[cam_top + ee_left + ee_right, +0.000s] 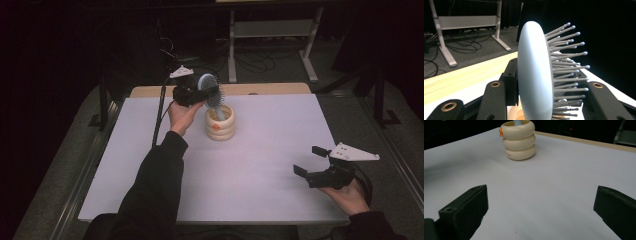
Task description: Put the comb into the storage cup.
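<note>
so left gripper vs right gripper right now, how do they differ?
The left gripper is shut on the hairbrush; the right gripper is open with nothing between its jaws. The left gripper is raised over the cream holder, the brush handle in it; the right gripper sits low near the table's near right corner. Both are black and hand-held.
</note>
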### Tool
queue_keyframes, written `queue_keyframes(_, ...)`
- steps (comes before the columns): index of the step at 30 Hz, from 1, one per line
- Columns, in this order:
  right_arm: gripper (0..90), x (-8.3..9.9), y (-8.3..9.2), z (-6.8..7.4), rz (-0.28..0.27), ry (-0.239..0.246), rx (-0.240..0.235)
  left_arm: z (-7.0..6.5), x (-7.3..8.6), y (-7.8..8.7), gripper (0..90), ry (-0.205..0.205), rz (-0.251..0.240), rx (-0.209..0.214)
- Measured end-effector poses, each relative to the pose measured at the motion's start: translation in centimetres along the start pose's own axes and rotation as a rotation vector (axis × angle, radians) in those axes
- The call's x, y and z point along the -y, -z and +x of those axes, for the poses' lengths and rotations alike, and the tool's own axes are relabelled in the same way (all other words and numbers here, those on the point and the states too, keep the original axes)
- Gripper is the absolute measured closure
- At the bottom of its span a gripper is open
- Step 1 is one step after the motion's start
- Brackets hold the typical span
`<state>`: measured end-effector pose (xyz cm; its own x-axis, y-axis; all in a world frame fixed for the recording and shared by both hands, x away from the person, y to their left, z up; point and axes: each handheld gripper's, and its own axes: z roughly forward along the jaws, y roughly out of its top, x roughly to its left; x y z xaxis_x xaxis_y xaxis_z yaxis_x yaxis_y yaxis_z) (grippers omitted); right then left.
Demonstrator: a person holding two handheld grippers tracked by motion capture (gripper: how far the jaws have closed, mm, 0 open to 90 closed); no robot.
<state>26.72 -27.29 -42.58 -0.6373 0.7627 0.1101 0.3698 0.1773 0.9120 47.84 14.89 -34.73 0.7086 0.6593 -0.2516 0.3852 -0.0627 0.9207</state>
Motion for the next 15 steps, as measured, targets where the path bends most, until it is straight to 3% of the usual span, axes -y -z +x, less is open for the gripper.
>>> queue_keyframes(5,0.0,0.0,0.0,0.0,0.001,-0.001,-0.001,0.5,0.5,-0.2,53.8,0.040,-0.007,0.011)
queue_keyframes(10,0.0,0.1,0.0,0.0,0.003,-0.002,-0.002,0.9,1.1,-0.5,53.1,0.057,0.000,-0.014)
queue_keyframes(15,0.0,0.1,0.0,0.0,0.008,-0.006,-0.002,1.2,1.4,-0.5,51.8,0.085,-0.011,-0.010)
